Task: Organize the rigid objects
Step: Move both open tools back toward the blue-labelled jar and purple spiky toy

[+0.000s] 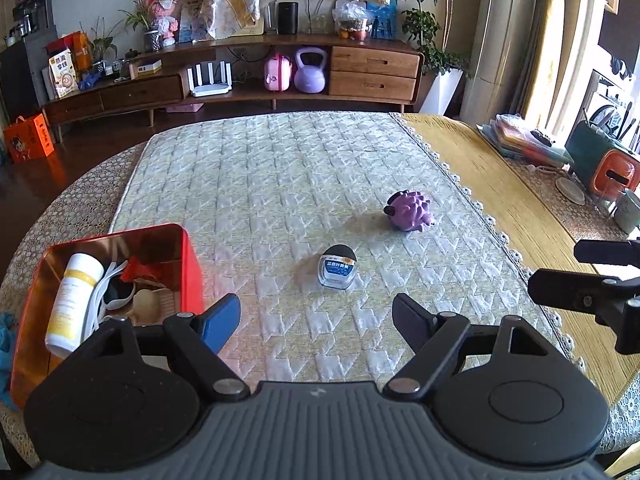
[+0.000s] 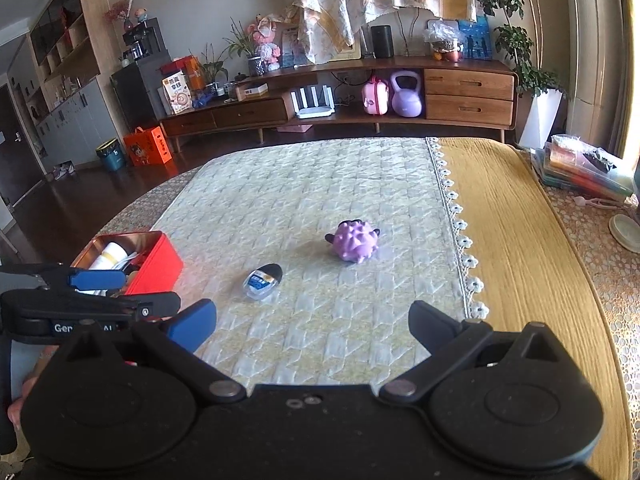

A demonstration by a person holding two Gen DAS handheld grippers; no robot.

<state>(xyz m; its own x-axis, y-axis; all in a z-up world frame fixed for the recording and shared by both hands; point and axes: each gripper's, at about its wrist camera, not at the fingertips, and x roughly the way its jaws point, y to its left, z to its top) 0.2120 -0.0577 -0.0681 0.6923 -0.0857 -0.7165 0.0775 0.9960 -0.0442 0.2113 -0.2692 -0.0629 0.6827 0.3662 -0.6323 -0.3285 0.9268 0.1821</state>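
A red tin box (image 1: 188,264) is sitting open at the near left of the quilted surface (image 1: 280,168), and it is holding most of the tidied things: a white bottle with a yellow band (image 1: 74,300) is lying along its left wall, a white curved band (image 1: 98,300) is looping beside it over something dark, a scrap of red (image 1: 138,270) is resting toward the far side, and a pale beige piece (image 1: 148,304) is lying nearer the middle. Two things are still lying out on the quilt. A small clear jar with a black cap (image 1: 338,268) is sitting on its side just right of the box, and a purple spiky toy (image 1: 410,212) is standing farther off to the right, well apart from the jar. The left hand-held gripper (image 1: 316,320) is hovering above the near edge with its jaws spread wide and nothing between them, the jar lying just beyond its tips. The right hand-held gripper (image 2: 312,324) is hanging beside it, likewise gaping and gripping nothing. A yellow cloth (image 2: 520,240) is covering the right side of the surface.
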